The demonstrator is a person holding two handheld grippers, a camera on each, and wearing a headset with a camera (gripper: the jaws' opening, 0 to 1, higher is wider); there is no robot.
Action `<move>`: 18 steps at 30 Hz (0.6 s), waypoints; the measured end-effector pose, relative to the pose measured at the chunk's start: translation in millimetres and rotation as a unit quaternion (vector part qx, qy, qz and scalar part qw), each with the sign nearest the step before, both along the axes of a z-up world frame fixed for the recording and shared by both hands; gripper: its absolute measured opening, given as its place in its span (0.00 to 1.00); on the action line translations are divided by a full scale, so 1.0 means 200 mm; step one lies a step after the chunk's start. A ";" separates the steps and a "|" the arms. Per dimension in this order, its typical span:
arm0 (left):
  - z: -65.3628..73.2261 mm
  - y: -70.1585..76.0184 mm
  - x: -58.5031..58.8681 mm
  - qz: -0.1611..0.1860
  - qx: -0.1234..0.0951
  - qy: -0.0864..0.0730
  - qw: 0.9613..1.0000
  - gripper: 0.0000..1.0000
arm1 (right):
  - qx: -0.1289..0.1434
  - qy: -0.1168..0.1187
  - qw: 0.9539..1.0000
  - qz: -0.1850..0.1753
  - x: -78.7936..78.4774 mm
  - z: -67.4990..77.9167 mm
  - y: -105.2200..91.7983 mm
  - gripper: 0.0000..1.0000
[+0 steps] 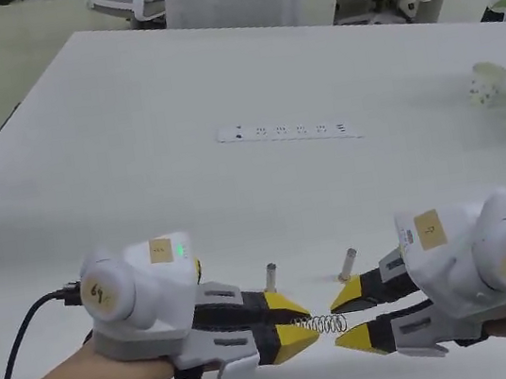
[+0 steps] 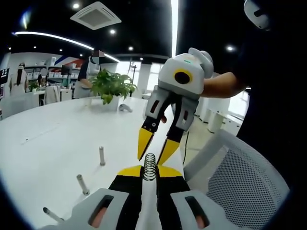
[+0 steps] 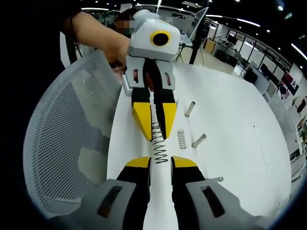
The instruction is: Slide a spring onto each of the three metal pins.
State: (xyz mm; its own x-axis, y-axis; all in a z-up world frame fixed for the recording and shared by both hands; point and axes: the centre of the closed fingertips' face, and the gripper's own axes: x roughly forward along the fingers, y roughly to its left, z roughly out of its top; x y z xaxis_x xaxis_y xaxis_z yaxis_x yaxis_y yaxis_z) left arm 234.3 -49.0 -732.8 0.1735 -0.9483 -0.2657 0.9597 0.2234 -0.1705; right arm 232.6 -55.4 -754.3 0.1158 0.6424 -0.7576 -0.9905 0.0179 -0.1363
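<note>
**Two springs, three pins, one spring between two claws**

Nearest the person, two hands each hold a white gripper with black, yellow-tipped jaws, low over the white table (image 1: 129,122). The two point at each other, tip to tip. The left gripper (image 1: 299,325) has its jaws pinched narrow on one end of a thin coiled steel spring (image 1: 325,323), which lies level. The right gripper (image 1: 341,321) has its jaws spread, with the spring's free end between them.

Just beyond the tips are three short grey metal pins. One (image 2: 101,155) and a second (image 2: 82,184) stand upright. A third (image 2: 52,214) is near the left gripper's body, and I cannot tell whether it stands or lies. All three are bare. A second, loose steel spring (image 3: 182,139) lies on the table among them.

Farther off lie one long white power strip (image 1: 287,132) and one pale paper cup (image 1: 488,83).
</note>
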 end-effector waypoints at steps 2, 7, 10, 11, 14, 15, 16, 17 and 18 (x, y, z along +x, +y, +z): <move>-0.02 -0.01 0.00 -0.006 0.003 0.000 1.000 0.02 | 0.004 0.000 1.000 -0.002 0.00 0.00 0.00 0.11; -0.04 -0.03 0.00 -0.017 0.005 0.002 1.000 0.02 | -0.005 0.000 1.000 -0.002 -0.01 -0.03 -0.02 0.08; -0.06 -0.03 0.00 -0.022 0.003 0.003 1.000 0.02 | -0.008 0.002 1.000 -0.006 -0.01 -0.03 -0.03 0.08; -0.06 -0.03 0.00 -0.024 0.001 0.004 1.000 0.02 | -0.009 0.003 1.000 -0.008 -0.01 -0.03 -0.03 0.08; -0.07 -0.03 0.01 -0.025 -0.004 0.011 1.000 0.02 | -0.013 -0.006 1.000 -0.007 0.00 -0.03 -0.04 0.08; -0.08 -0.04 0.00 -0.026 -0.004 0.012 1.000 0.02 | -0.014 -0.007 1.000 -0.005 0.00 -0.03 -0.04 0.08; -0.08 -0.04 0.00 -0.027 -0.003 0.013 1.000 0.02 | -0.016 -0.008 1.000 -0.005 -0.01 -0.03 -0.04 0.08; -0.09 -0.04 0.00 -0.028 -0.003 0.014 1.000 0.02 | -0.018 -0.009 1.000 -0.004 -0.01 -0.02 -0.04 0.07; -0.09 -0.04 -0.01 -0.029 -0.001 0.014 0.999 0.02 | -0.019 -0.009 1.000 -0.003 -0.01 -0.02 -0.04 0.07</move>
